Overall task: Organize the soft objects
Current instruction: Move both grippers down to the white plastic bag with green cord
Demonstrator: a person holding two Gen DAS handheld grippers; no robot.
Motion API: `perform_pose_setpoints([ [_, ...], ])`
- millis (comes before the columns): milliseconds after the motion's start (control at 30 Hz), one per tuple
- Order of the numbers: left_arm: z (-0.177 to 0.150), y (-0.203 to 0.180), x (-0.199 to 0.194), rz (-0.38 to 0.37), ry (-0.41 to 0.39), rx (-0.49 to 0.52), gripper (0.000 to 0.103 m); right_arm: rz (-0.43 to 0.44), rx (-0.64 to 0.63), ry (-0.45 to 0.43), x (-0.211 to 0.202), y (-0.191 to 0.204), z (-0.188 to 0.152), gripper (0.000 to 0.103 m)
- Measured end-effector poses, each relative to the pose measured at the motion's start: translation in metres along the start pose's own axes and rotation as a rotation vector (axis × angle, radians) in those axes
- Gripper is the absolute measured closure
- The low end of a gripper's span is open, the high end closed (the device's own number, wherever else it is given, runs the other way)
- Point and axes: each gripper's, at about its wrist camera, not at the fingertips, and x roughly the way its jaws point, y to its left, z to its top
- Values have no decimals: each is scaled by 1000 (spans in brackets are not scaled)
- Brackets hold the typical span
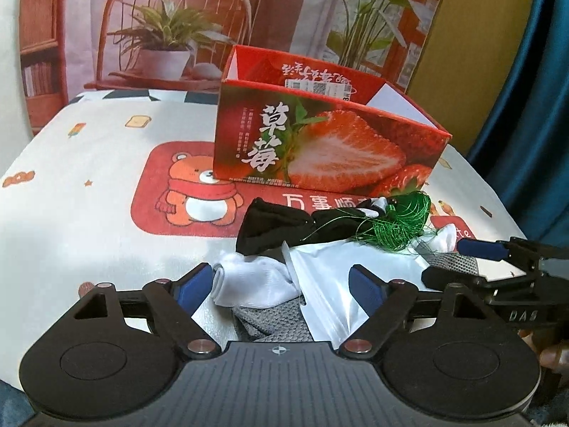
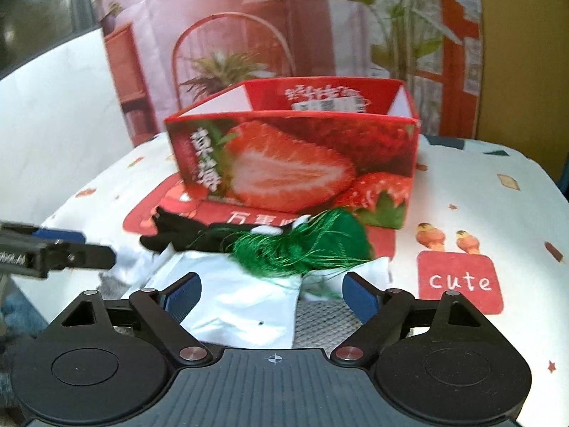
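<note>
A pile of soft things lies in front of a red strawberry box (image 1: 320, 149) (image 2: 291, 163). The pile holds a black cloth (image 1: 274, 227) (image 2: 177, 236), a green thread bundle (image 1: 394, 226) (image 2: 306, 245), a white sock (image 1: 249, 281), a white plastic bag (image 1: 330, 284) (image 2: 234, 302) and a grey knit cloth (image 1: 274, 323) (image 2: 320, 313). My left gripper (image 1: 281, 284) is open, its fingers either side of the white sock and bag. My right gripper (image 2: 270, 293) is open over the white bag, just short of the green thread. The right gripper also shows in the left wrist view (image 1: 498, 259).
The box is open-topped and stands on a white tablecloth (image 1: 89, 178) (image 2: 498, 206) with a red bear print. A printed backdrop (image 1: 177, 35) hangs behind. A blue curtain (image 1: 533, 106) is at the right. The left gripper's fingers (image 2: 60, 245) reach in from the left of the right wrist view.
</note>
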Motion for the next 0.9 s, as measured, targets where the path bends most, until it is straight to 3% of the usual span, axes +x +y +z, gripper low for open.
perform_pose_setpoints([
  [100, -1, 1, 1, -4, 8, -10, 25, 2, -15, 25, 5, 4, -2, 18],
  [367, 0, 2, 0, 11, 6, -24, 26, -21, -111, 99, 18, 14, -10, 13],
  [900, 1, 3, -1, 18, -15, -27, 29, -1, -212, 133, 23, 25, -14, 10],
])
